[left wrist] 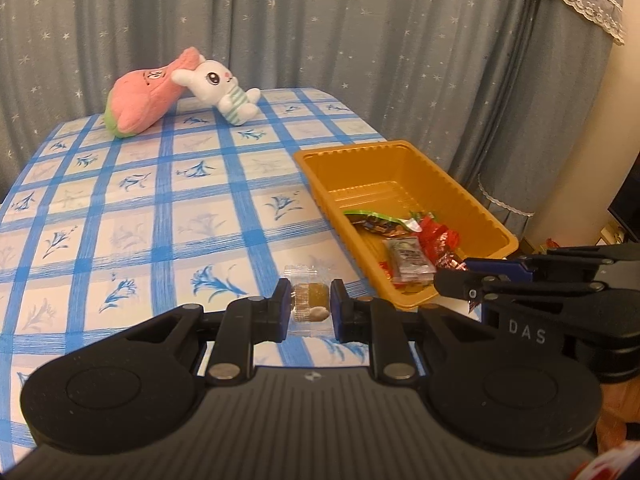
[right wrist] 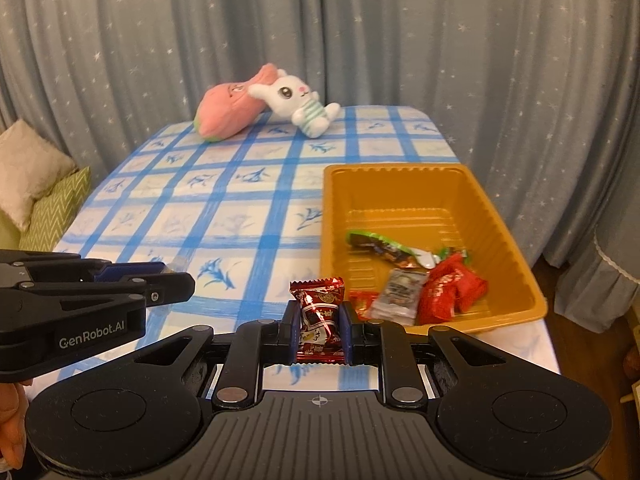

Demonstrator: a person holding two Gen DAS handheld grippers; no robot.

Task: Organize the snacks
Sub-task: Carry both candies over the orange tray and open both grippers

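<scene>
My left gripper [left wrist: 310, 304] is shut on a clear-wrapped brown and white snack [left wrist: 310, 298], held just above the checked tablecloth left of the orange tray [left wrist: 404, 152]. My right gripper [right wrist: 320, 320] is shut on a dark red wrapped candy [right wrist: 319, 312], held near the tray's [right wrist: 400, 170] near left corner. The tray holds several wrapped snacks: a green-edged packet [right wrist: 380, 246], a clear grey packet [right wrist: 396, 292] and red wrappers [right wrist: 452, 290]. The right gripper shows at the right of the left wrist view [left wrist: 456, 280]; the left gripper shows at the left of the right wrist view [right wrist: 172, 276].
A pink plush [left wrist: 140, 100] and a white rabbit plush [left wrist: 224, 88] lie at the table's far edge against a grey star curtain. A green cushioned seat [right wrist: 52, 208] stands left of the table. The tray sits near the table's right edge.
</scene>
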